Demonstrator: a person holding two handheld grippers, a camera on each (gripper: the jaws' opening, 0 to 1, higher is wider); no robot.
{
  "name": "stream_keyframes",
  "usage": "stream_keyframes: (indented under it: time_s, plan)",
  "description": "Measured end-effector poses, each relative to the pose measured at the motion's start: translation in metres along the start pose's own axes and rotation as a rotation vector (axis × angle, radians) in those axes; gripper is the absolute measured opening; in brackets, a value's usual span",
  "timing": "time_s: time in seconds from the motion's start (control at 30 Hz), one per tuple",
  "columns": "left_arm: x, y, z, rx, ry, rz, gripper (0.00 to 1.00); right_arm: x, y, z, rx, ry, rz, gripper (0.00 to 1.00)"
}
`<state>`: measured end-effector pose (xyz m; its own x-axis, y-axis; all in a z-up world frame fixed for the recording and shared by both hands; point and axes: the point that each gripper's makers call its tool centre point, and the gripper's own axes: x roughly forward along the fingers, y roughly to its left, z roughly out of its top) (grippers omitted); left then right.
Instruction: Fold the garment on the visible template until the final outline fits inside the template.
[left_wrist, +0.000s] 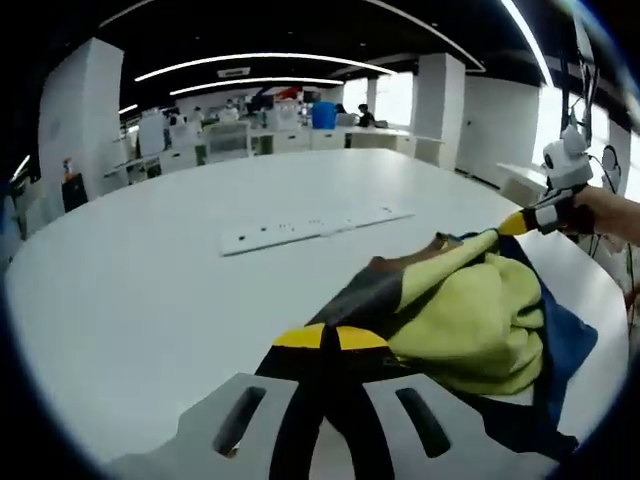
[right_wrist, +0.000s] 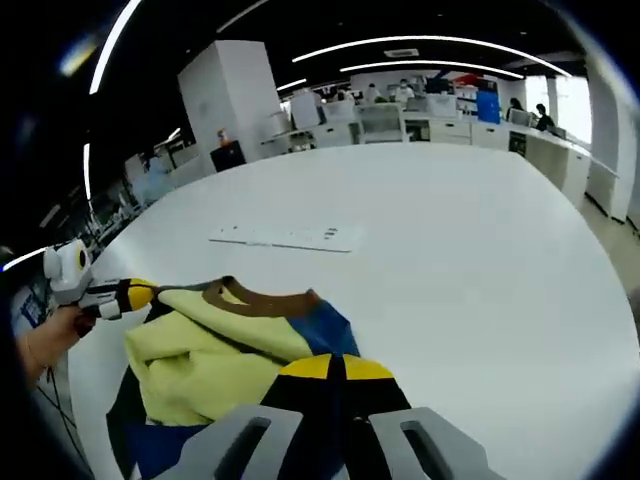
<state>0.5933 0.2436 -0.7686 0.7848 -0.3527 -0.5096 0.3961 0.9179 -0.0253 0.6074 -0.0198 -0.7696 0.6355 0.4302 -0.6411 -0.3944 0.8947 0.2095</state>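
Both claws (left_wrist: 332, 338) (right_wrist: 335, 368) pinching bunched garment (left_wrist: 470, 310) — template hidden

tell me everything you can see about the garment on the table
The garment is soft knit-looking fabric in pale yellow, dark navy and blue, with a brown ribbed collar. It lies bunched and partly lifted on the white table, not flat. The left gripper pinches one edge near the collar; the right gripper grips another edge, jaws closed on cloth.

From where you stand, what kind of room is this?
Probably a large open-plan office or lab: a big white table with a power strip on it, desks behind, and long ceiling lights. A yellow-and-blue garment lies bunched on the table.
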Motion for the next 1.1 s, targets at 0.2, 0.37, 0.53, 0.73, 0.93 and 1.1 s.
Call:
stream_keyframes:
  time_s: [0.2, 0.37, 0.53, 0.73, 0.93, 1.1]
  plan:
    - [0.006, 0.002, -0.002, 0.023, 0.006, 0.01, 0.0, 0.008, -0.007, -0.001, 0.018, 0.004, 0.006, 0.0]
    - [0.008, 0.006, -0.003, 0.049, 0.011, 0.017, 0.0, 0.008, -0.007, -0.001, -0.016, 0.01, 0.021, 0.0]
    - [0.001, 0.008, 0.0, 0.029, 0.003, 0.019, 0.13, 0.002, -0.005, 0.001, -0.031, 0.013, 0.037, 0.09]
    - [-0.016, 0.002, 0.007, -0.01, -0.023, -0.002, 0.33, -0.013, 0.014, 0.0, -0.069, 0.027, 0.088, 0.37]
    - [-0.036, -0.008, 0.01, 0.02, -0.025, -0.03, 0.46, -0.029, 0.04, -0.007, -0.132, 0.062, 0.156, 0.52]
    - [-0.053, -0.02, 0.009, 0.032, -0.028, -0.077, 0.55, -0.046, 0.065, -0.01, -0.166, 0.057, 0.211, 0.6]
